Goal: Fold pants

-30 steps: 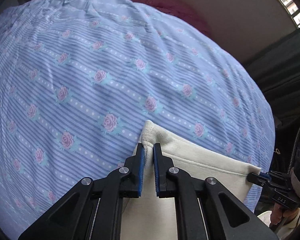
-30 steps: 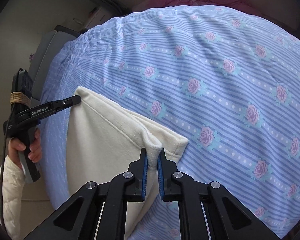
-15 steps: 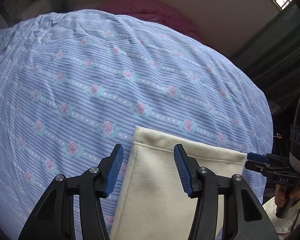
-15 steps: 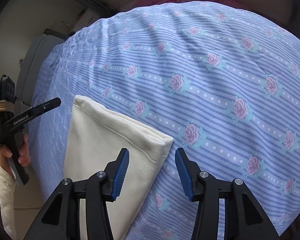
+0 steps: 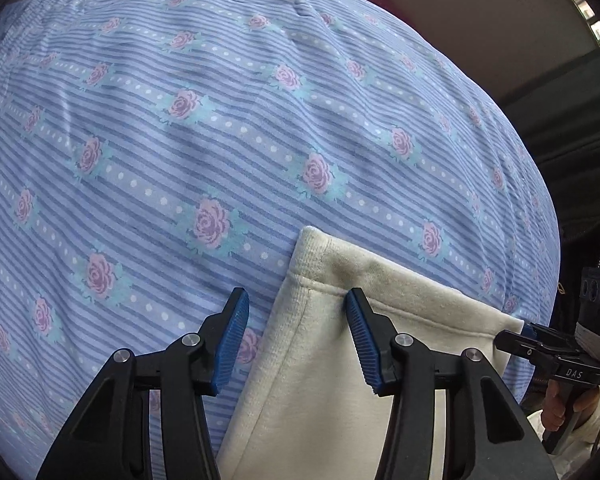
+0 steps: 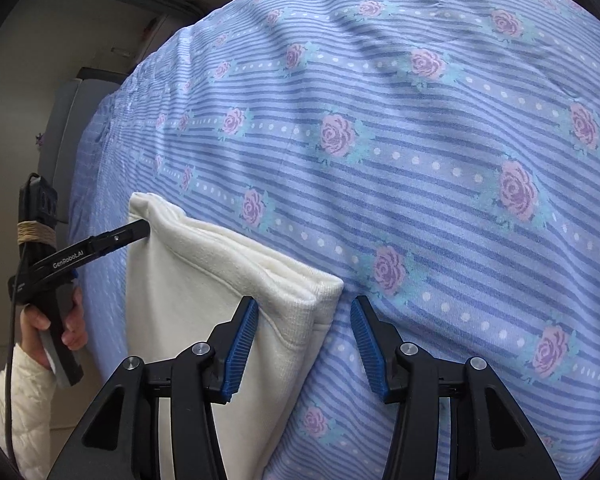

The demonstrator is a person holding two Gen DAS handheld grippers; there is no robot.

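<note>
1. Left gripper [image 5: 296, 330]: jaws spread wide, holding nothing, straddling the left corner of the folded cream pants [image 5: 340, 360].
2. Pants: lying flat near the front edge of the blue rose-print bed cover [image 5: 220, 120], folded end pointing away.
3. Right gripper [image 6: 304, 342]: jaws likewise apart, empty, one blue pad over the pants' [image 6: 204, 280] right corner, the other over the bed cover [image 6: 420, 140].

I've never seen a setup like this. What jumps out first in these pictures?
The blue striped bedsheet with pink roses fills nearly everything. On it, at the near edge, lies the cream folded pants, soft and thick. Black tools with blue pads frame each far corner: the left gripper and the right gripper, both open.
</note>
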